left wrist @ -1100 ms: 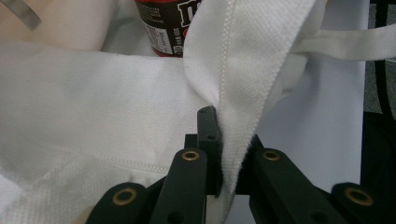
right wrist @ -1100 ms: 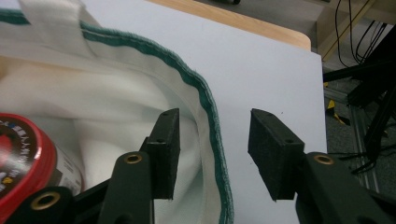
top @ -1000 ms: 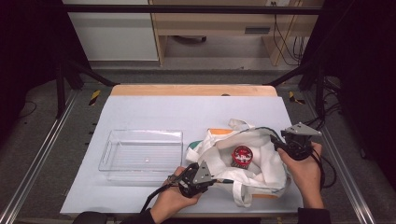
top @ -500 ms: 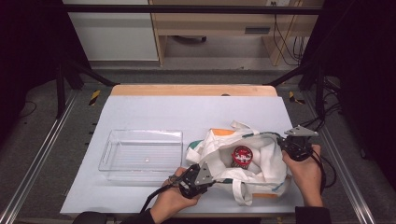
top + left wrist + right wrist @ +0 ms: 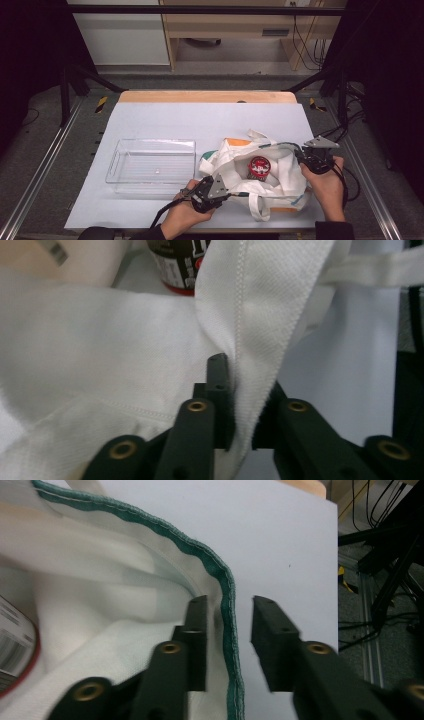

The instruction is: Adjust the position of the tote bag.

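Right hand-held gripper [image 5: 227,630] just opened, bag rim [image 5: 220,580] loose between | left hand-held gripper [image 5: 240,405] pinching bag cloth [image 5: 260,315]

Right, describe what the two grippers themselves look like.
The left gripper and right gripper are both black, each topped by a grey three-cornered plate. A black cable trails from each. In the gripper views their jaws are flat black bars on linked arms with brass-coloured pivot pins. No sleeves show at the wrists.

Bright even overhead light, dark surroundings; both gripper views soft and blurred up close.
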Action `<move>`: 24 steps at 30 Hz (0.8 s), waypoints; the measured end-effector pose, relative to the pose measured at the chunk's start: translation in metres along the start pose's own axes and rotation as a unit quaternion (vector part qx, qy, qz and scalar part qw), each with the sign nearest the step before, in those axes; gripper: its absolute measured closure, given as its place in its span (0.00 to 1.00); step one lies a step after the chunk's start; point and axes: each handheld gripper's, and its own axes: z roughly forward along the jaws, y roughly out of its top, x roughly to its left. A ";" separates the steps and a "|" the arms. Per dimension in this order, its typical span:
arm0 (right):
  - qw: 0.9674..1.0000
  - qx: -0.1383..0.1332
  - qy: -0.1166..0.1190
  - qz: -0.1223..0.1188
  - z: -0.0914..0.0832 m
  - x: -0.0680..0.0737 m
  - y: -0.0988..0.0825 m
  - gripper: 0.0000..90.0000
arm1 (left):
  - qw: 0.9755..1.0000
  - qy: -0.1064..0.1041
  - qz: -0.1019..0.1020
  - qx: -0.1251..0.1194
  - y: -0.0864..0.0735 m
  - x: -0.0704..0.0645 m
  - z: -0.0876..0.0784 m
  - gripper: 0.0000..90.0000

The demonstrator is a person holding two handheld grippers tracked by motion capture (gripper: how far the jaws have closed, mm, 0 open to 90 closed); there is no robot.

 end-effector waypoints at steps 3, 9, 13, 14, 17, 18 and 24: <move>1.000 -0.014 0.000 -0.003 -0.009 0.005 0.007 0.59 | 1.000 -0.001 -0.006 -0.017 0.003 0.001 -0.004 0.82; 0.999 -0.050 0.014 -0.016 -0.030 0.022 0.026 0.39 | 0.999 0.002 -0.022 -0.036 0.006 0.000 -0.011 0.67; 0.997 -0.063 0.028 -0.026 -0.041 0.032 0.034 0.30 | 0.998 0.004 -0.037 -0.046 0.008 0.003 -0.017 0.60; 0.997 -0.062 0.030 -0.027 -0.043 0.033 0.036 0.30 | 0.998 0.006 -0.040 -0.049 0.008 0.004 -0.020 0.58; 0.997 -0.067 0.037 -0.022 -0.046 0.036 0.039 0.25 | 0.998 0.010 -0.043 -0.054 0.012 0.008 -0.027 0.56; 0.997 -0.068 0.036 -0.024 -0.046 0.037 0.039 0.23 | 0.997 0.014 -0.049 -0.060 0.015 0.010 -0.030 0.55; 0.995 -0.074 0.055 -0.032 -0.045 0.049 0.041 0.16 | 0.997 0.011 -0.041 -0.063 0.023 0.010 -0.041 0.51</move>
